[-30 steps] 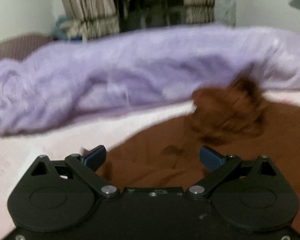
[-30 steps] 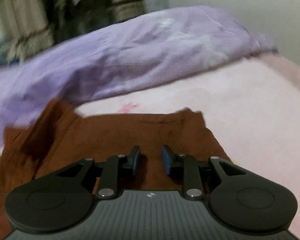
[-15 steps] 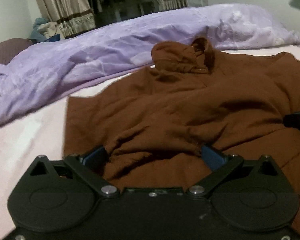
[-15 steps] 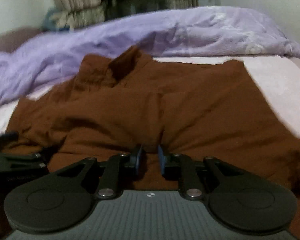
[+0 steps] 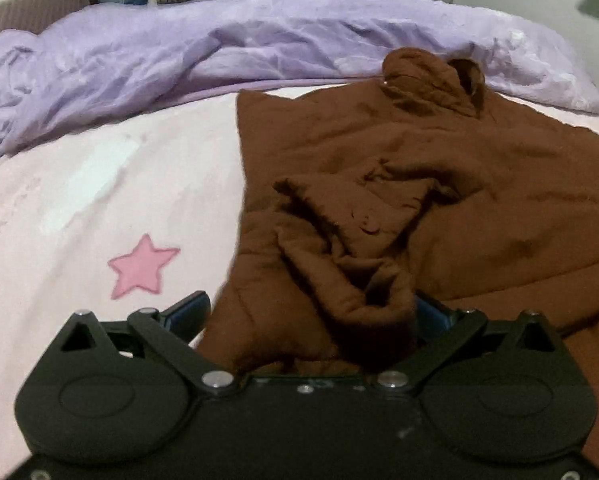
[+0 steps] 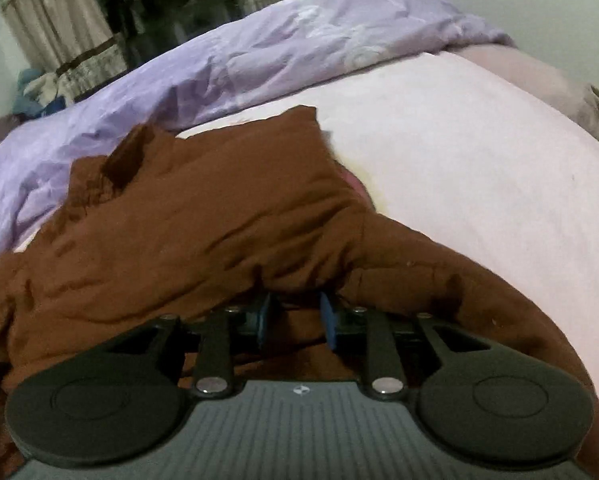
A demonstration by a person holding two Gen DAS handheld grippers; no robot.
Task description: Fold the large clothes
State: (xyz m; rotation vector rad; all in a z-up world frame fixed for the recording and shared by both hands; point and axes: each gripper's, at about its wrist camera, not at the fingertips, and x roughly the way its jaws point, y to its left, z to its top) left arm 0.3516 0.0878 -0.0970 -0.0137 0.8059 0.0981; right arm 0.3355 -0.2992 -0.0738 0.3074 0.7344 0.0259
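My left tongs (image 5: 311, 316) gape around the brown garment (image 5: 459, 184); my right tongs (image 6: 295, 316), just eased wider, straddle its fold. Next: spread it flat.

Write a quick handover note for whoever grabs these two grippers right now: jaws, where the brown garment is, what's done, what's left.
Left gripper: jaws wide apart, a bunched fold of the brown garment lying between them, not pinched.
Right gripper: jaws narrow and just opening; fabric drapes over the fingertips, grip unclear.
Garment lies rumpled on the pink sheet, its collar end toward the purple duvet.
Done: garment laid on the bed.
Left: smooth it, then make all the folds.
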